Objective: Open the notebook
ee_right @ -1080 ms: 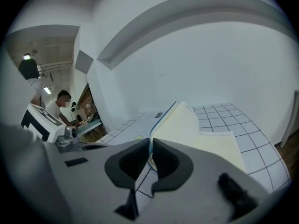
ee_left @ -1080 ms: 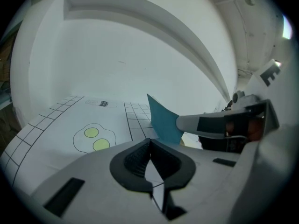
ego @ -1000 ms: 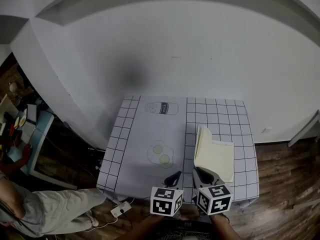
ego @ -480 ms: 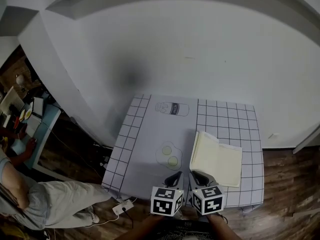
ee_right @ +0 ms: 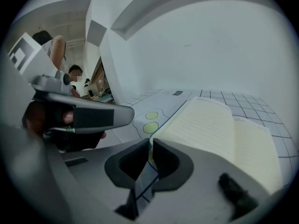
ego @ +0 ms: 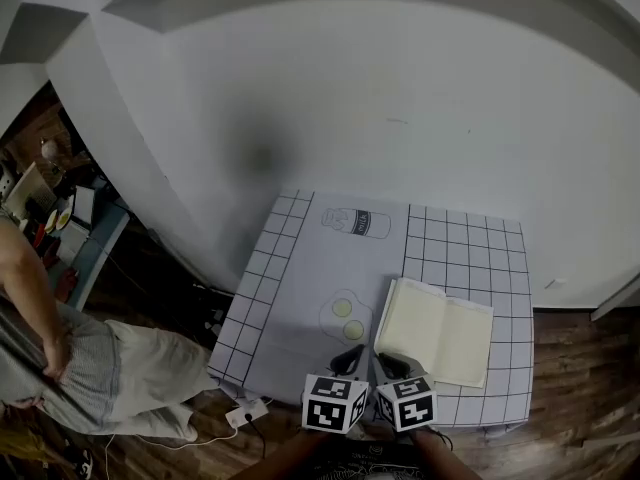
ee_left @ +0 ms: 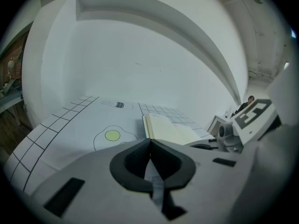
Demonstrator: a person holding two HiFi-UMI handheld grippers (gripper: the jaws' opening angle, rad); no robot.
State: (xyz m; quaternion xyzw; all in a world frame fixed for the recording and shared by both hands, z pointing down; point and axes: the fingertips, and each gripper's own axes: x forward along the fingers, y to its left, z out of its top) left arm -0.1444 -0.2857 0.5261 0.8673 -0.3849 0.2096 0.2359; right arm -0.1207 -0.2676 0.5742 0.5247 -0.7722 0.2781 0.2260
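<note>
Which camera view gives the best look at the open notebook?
The head view: the whole notebook shows from above, both pages spread on the gridded mat. The right gripper view has it close, ruled lines visible, but cropped. The left gripper view sees it low and foreshortened.

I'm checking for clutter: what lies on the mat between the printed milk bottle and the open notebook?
Nothing: the head view shows only bare mat between the milk bottle print and the notebook.
</note>
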